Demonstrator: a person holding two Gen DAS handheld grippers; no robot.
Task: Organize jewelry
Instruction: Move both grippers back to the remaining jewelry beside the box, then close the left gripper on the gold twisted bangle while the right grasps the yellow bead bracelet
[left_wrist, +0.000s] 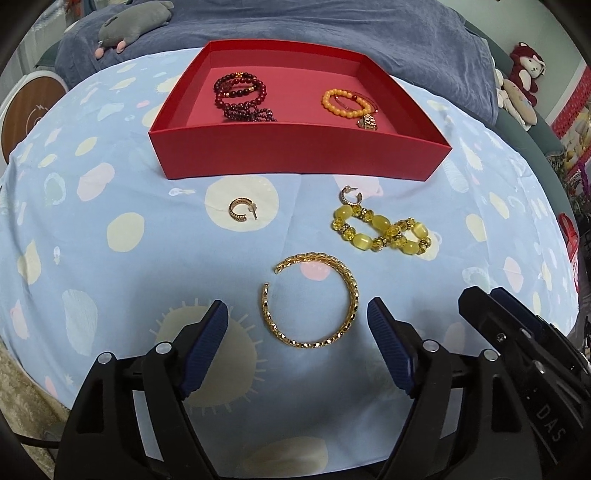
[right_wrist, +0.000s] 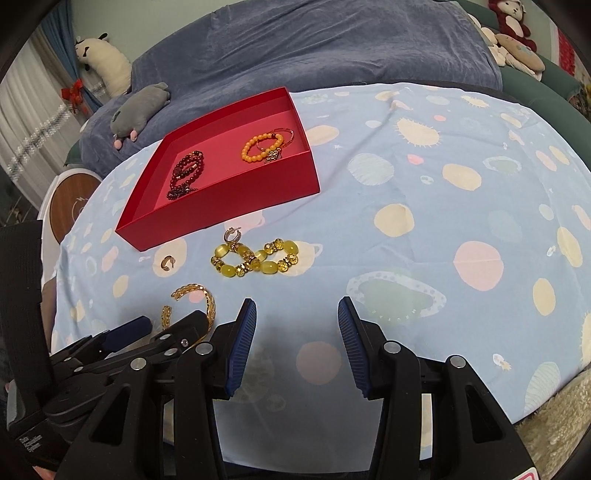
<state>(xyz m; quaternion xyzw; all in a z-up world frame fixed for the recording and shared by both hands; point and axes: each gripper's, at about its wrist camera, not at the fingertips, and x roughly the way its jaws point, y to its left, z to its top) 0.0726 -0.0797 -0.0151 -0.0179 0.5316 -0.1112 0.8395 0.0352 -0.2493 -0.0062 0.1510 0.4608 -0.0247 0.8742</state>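
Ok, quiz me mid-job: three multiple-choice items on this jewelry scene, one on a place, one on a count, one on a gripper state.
1. Where does the open gold chain-link bangle lie?
A. in the red cardboard tray
B. on the blue patterned cloth
C. in a gripper

2. How many small gold hoop earrings lie on the cloth?
A. one
B. two
C. four

3. How is the left gripper?
A. open
B. shut on a bracelet
C. out of view

Answers: 1 B, it rests on the cloth short of the tray. 2 B, one earring left, another by the yellow beaded bracelet. 3 A, its fingers stand apart, holding nothing.
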